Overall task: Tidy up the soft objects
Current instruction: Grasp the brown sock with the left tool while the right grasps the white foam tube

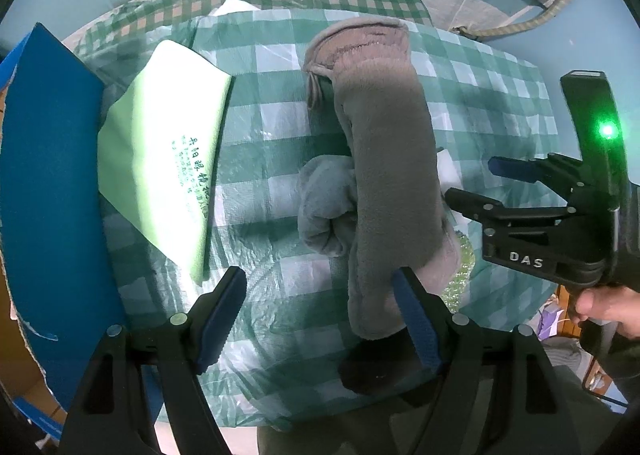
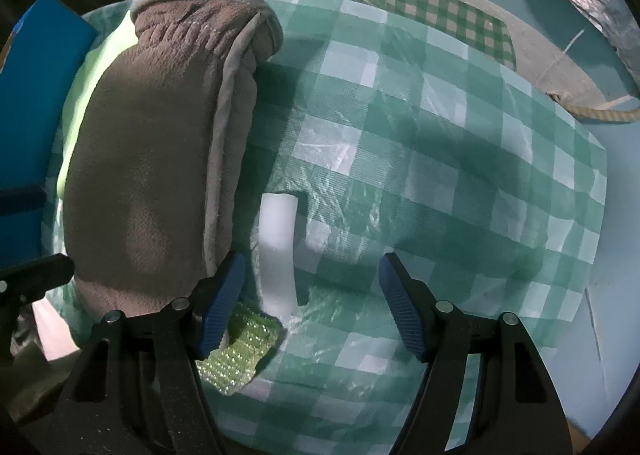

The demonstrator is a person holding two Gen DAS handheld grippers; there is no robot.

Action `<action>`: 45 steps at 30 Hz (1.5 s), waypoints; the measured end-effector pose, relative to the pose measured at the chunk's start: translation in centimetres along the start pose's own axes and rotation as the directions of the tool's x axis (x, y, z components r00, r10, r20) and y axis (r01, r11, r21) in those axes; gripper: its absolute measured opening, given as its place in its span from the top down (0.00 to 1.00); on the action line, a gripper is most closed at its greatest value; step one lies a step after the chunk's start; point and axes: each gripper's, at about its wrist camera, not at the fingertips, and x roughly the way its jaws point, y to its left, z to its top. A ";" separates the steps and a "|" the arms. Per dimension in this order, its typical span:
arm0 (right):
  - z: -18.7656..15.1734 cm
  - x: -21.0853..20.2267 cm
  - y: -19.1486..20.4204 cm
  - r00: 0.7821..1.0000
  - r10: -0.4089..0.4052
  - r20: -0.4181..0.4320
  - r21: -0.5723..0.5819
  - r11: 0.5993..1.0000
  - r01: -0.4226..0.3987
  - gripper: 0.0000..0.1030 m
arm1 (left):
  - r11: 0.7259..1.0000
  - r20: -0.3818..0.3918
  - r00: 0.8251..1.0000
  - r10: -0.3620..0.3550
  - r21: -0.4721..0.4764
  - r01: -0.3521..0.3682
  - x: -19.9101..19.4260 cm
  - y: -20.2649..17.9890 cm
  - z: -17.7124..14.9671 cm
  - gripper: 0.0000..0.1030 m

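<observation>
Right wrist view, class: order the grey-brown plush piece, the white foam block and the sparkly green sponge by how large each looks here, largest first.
1. Grey-brown plush piece, by far the largest.
2. and 3. White foam block and sparkly green sponge look alike in size; the left finger hides part of the sponge, so I leave them unranked.

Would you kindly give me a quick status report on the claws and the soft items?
Both claws open, empty: left claw, right claw. Grey plush untouched on checked cloth. White foam block between right claw's fingers, green scrubber beside it.
</observation>
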 end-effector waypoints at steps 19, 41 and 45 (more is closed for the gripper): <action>-0.9 0.3 2.2 1.000 -0.002 0.030 -0.031 1.000 0.003 0.87 | 0.999 -0.045 0.998 -0.048 -0.002 0.048 2.3 -1.6 1.0 0.22; -2.0 -1.9 -1.7 0.995 0.083 0.058 0.093 0.992 -0.088 0.87 | 0.992 0.027 0.998 -0.060 0.113 0.056 1.3 -4.7 1.1 0.81; -2.1 -2.2 -2.2 0.994 0.090 0.065 0.099 0.990 -0.096 0.87 | 0.986 0.066 0.997 -0.030 0.168 0.019 -0.2 -5.1 0.6 0.83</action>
